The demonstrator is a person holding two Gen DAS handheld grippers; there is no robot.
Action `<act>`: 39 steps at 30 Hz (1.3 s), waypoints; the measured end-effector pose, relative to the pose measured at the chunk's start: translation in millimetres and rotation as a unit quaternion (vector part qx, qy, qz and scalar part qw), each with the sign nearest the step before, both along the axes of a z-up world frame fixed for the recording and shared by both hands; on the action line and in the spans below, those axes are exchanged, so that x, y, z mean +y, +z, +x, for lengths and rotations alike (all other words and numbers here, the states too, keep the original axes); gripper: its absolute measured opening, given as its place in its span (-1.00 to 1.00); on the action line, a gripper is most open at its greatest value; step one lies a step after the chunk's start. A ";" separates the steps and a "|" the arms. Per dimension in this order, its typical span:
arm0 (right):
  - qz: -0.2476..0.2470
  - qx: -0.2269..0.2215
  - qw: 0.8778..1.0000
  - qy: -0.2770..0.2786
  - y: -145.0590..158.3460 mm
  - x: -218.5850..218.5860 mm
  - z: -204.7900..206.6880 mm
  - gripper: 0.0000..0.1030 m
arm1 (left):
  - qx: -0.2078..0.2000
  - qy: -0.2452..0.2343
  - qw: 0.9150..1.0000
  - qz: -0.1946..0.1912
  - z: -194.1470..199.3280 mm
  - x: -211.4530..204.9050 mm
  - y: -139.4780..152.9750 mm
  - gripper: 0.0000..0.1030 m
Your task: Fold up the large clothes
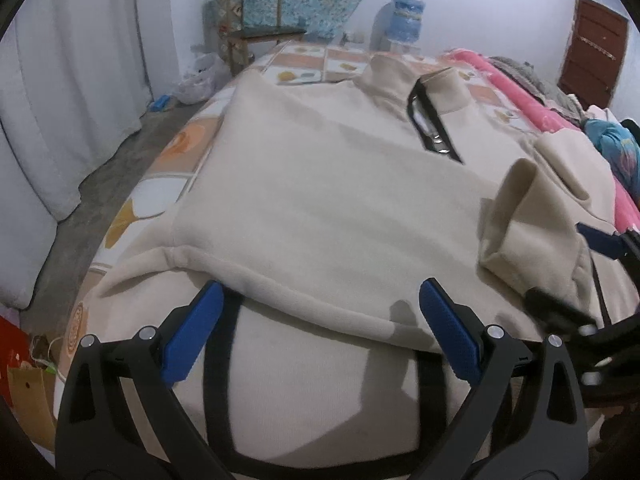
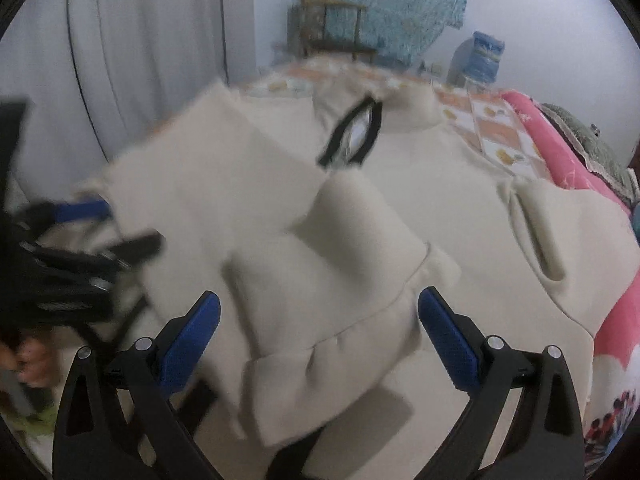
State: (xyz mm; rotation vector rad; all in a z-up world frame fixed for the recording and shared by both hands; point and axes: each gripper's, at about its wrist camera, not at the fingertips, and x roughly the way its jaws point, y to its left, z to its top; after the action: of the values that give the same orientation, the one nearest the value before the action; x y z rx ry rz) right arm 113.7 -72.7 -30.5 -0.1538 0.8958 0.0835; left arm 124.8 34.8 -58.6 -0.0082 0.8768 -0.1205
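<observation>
On the bed: cream fleece sweatshirt [image 1: 320,200], half folded.
Left hand-held gripper [image 1: 320,316]: released, at sweatshirt hem.
Right hand-held gripper [image 2: 320,316]: released, over sleeve cuff.

No text, brand, number or sign can be read in either view. The blue wrap on the water bottle [image 1: 407,16] by the far wall carries pale markings too small and blurred to make out. The printed cloth [image 2: 610,420] at the right edge of the bed shows only tiny figures, no legible letters.
</observation>
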 end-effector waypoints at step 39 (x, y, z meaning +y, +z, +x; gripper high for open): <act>0.375 0.080 0.907 -0.176 -11.6 -122.5 -104.7 0.74 | -0.008 0.002 1.000 0.016 1.7 4.2 -7.0 0.87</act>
State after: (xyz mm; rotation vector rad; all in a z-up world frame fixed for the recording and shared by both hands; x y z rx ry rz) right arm 9.0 -195.2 -42.1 0.7437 0.9848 0.0997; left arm 126.5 39.1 -65.5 0.0218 0.8618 -0.1023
